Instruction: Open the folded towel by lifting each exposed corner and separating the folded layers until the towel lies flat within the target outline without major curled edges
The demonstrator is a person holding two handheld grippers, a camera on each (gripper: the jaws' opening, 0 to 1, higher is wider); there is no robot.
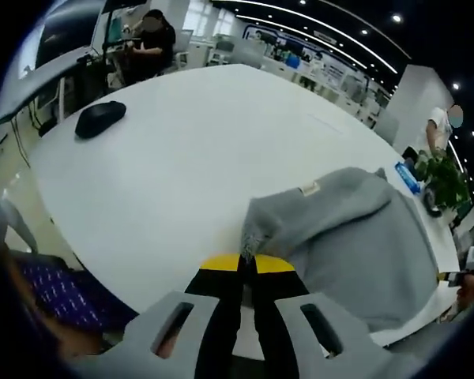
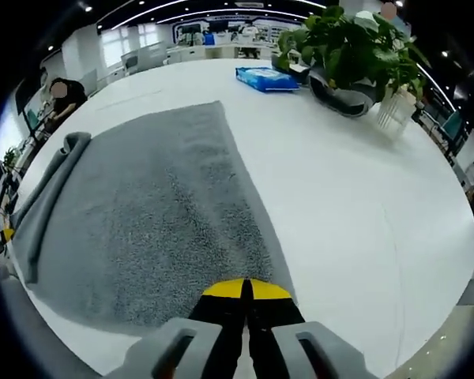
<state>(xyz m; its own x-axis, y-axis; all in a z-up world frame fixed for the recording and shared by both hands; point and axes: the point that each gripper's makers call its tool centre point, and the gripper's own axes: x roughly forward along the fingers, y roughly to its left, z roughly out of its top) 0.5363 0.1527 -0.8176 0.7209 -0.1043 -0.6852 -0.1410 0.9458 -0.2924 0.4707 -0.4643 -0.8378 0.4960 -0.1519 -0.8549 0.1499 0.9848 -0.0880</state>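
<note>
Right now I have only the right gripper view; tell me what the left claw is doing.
Observer: The left claw is shut on a corner of the grey towel, bunched up off the white table there.
Operator: Report anything else on the table.
Observer: A black mouse lies far across the table, apart from the towel.
Operator: Name any marker on the bunched part.
Observer: A small pale label shows on its upper fold.

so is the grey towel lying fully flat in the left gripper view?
No: the grey towel is bunched and lifted off the white table, its corner pinched in the left gripper.
</note>
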